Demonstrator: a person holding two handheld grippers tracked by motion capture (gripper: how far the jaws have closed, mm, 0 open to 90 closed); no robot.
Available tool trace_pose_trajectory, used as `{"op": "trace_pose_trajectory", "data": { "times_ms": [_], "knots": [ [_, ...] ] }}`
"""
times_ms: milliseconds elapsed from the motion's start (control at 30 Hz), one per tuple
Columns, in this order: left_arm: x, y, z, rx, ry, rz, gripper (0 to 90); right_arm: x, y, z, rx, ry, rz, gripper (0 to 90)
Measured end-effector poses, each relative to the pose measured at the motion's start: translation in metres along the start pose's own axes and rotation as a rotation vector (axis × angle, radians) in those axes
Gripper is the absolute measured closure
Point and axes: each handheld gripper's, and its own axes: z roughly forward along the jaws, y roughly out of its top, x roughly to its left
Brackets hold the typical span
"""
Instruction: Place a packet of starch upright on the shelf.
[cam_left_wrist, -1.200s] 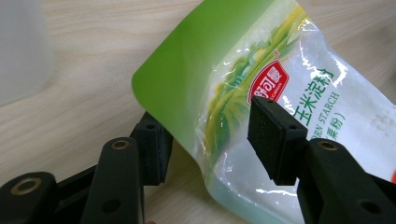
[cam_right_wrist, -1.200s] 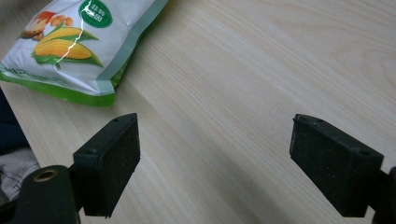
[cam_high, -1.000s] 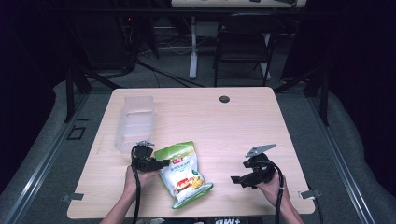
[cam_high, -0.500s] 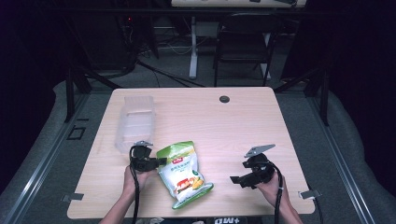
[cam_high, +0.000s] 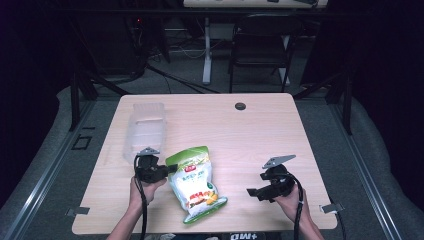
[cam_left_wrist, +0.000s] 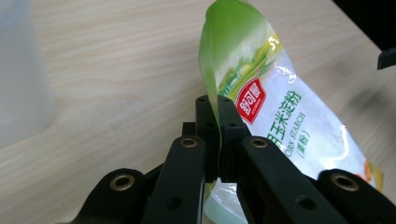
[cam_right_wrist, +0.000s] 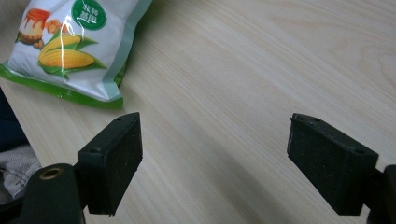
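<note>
Starch bag (cam_high: 196, 184), green and white with corn pictured on it, lies on a pale wooden table (cam_high: 260, 135) near the person's edge. Its upper left corner is lifted slightly, pinched in the left gripper (cam_high: 161, 172), whose black jaws have just closed flat on the bag's green edge, as the left gripper view (cam_left_wrist: 217, 135) confirms. The rest of the bag rests on the tabletop. A clear plastic container (cam_high: 145, 131) stands just behind the left gripper. The right gripper (cam_high: 260, 190) is held well apart to the bag's right, jaws spread wide over bare wood with nothing between them (cam_right_wrist: 215, 158).
</note>
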Motion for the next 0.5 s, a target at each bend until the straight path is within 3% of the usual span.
{"op": "trace_pose_trajectory", "data": {
  "times_ms": [233,500],
  "knots": [
    [0.002,0.005,-0.01,-0.036,-0.015,0.005,89.9,0.0,0.001,0.001,0.007,0.0,-0.006,17.6],
    [-0.002,0.011,-0.016,-0.044,-0.024,0.044,90.0,-0.001,0.001,0.001,0.005,0.0,0.001,17.6]
  ]
}}
